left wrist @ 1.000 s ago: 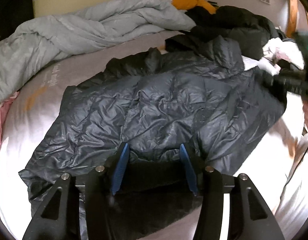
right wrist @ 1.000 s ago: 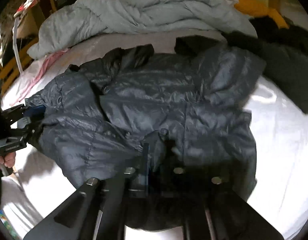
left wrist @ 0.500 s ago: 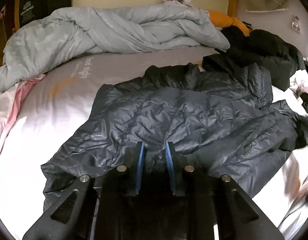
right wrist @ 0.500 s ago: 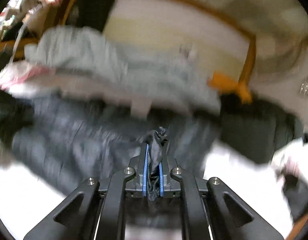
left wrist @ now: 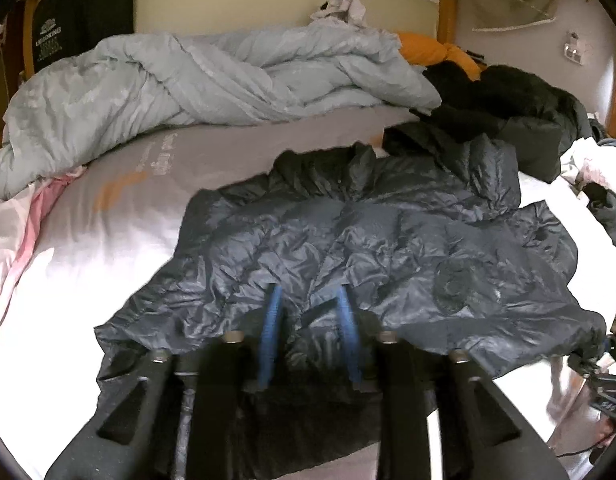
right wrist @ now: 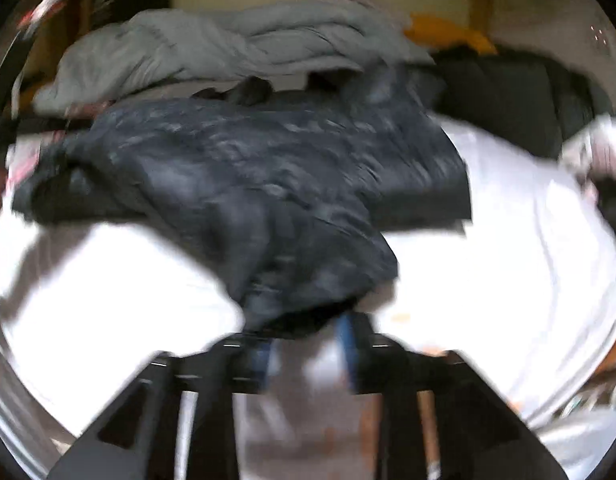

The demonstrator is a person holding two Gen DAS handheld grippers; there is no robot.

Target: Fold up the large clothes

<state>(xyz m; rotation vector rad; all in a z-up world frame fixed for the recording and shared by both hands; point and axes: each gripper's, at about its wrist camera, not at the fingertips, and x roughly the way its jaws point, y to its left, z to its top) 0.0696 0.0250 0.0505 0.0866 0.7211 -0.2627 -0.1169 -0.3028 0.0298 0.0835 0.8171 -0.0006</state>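
1. Dark puffer jacket (left wrist: 367, 248): shiny, crinkled, quilted nylon, navy-grey, spread flat across the mid bed w/ its collar at the far side. A round stitched patch shows on its right part; no text legible there.
2. Left gripper (left wrist: 309, 308): blue ribbed pads parted, jaws just been opening. Jacket's near hem lies between and under them, but the pads don't look to be pressing on it.
3. Right gripper (right wrist: 308, 344): view is motion-blurred. Jaws spread, just been opening; jacket's near right corner (right wrist: 308, 280) sits just beyond the tips, not pinched.
4. Bed sheet (left wrist: 108, 248): smooth, pale grey-white, w/ an orange mark and faint printed writing, too small to read.
5. Pale blue-grey duvet (left wrist: 212, 84): soft, twisted into a long roll along the far side.
6. Black garment (left wrist: 64, 28) hanging far left: white logo, reads approx "LEEDKING", unsure.
7. Far right: heap of black clothes (left wrist: 519, 120), orange fabric (left wrist: 427, 50) behind it.
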